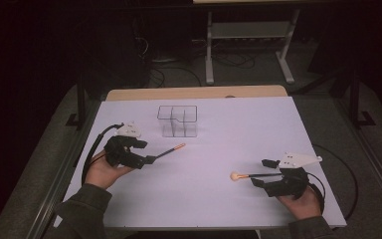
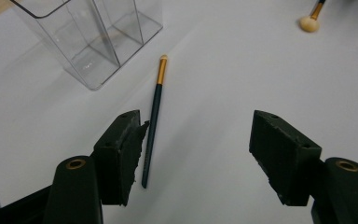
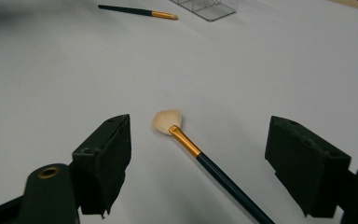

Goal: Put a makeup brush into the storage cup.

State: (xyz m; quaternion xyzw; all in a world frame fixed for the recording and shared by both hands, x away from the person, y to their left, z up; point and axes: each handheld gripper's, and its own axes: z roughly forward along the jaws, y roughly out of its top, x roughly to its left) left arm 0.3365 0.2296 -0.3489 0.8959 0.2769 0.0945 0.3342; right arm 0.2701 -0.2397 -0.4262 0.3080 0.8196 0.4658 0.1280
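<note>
You are working two makeup brushes toward the clear plastic compartment organiser (image 1: pixel 178 120) standing upright at the far middle of the white table (image 1: pixel 229 129), and both pickups are not yet made.

Your left gripper (image 2: pixel 193 142) is hovering over the thin dark-handled brush with a gold ferrule and small tip (image 2: pixel 153 116). Its jaws are standing wide and pressing on nothing; the handle is lying flat on the table just beside the left pad, almost touching it, with its tip pointing toward the organiser. You are sitting off-centre there, so slide the gripper across until the handle is lying midway between the pads, cross it square, and come down low before you close. A thin handle will probably roll or tip if only one pad meets it first.

Your right gripper (image 3: pixel 198 161) is resting low at the near right with its jaws wide apart and gripping nothing. The dark-handled fan brush with a gold ferrule and cream bristles (image 3: pixel 200 156) is lying between them, its handle running back toward you. Grip the handle behind the ferrule, never the bristles, so that the brush is hanging steady for the drop into a compartment.
</note>
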